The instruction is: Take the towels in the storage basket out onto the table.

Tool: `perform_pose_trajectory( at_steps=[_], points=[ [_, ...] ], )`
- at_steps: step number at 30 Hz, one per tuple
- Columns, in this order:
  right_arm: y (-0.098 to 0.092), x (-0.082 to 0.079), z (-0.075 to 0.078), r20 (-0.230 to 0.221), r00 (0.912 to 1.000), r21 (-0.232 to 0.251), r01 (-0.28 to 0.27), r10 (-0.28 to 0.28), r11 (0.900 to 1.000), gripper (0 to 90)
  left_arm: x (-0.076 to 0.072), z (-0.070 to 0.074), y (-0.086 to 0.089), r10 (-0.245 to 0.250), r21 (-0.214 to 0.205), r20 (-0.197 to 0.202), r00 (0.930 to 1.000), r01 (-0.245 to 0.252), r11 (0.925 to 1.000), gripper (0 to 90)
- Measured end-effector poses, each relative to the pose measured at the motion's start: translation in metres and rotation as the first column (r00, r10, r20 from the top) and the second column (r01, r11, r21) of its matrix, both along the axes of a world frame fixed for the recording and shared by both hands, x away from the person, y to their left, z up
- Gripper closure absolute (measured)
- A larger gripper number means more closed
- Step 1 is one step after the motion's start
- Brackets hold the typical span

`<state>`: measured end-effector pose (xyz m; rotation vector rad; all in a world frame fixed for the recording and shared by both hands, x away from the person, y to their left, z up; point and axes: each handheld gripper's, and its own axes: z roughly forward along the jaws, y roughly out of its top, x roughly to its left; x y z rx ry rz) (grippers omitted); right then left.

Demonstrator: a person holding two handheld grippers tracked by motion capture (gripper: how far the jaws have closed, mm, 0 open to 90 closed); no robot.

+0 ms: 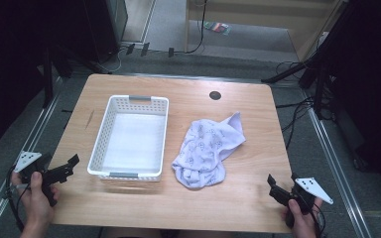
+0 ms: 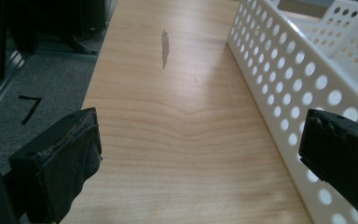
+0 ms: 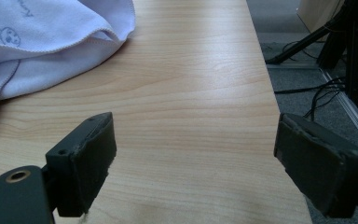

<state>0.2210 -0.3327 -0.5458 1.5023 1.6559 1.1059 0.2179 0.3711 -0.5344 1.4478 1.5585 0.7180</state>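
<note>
cloth (image 1: 206, 148) lies up-left of the right tool (image 1: 281, 187), both tools wide open, empty.

Pale lilac cloth (image 1: 207, 147) with little printed doodles lies crumpled on the table, just right of the white perforated basket (image 1: 130, 137) (upright, nothing inside).

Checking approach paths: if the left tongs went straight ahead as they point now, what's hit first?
Likely nothing soon: the left tongs, open, point along bare table beside the white basket. The right jaw sits close to its wall and may graze it; depth is unclear.
</note>
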Motion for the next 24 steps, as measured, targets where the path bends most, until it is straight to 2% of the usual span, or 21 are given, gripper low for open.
perform_pose_trajectory(
  at_steps=[9,13,15,17,24],
  points=[
    [0.0,0.0,0.0,0.002,1.0,-0.001,0.0,0.0,1.0,12.9,-0.008,-0.013,0.004,-0.016,0.056,-0.036,0.9992,0.018,0.9982,0.0],
    [0.0,0.0,0.0,0.002,1.0,-0.001,0.0,0.0,1.0,12.9,-0.01,-0.014,0.003,-0.027,0.058,-0.03,0.9992,0.029,0.9979,0.0],
    [0.0,0.0,0.0,0.003,1.0,-0.001,0.0,0.0,1.0,12.9,-0.01,-0.018,0.0,-0.028,0.055,-0.039,0.9989,0.03,0.9981,0.0],
    [0.0,0.0,0.0,0.004,1.0,-0.001,-0.003,0.003,1.0,12.9,-0.009,-0.018,-0.002,-0.033,0.068,-0.049,0.9983,0.036,0.997,0.0],
    [0.0,-0.001,0.0,0.002,0.9999,0.002,-0.01,0.01,0.9999,12.8,-0.007,-0.018,0.002,-0.016,0.03,-0.056,0.9983,0.018,0.9994,0.0]
  ],
)
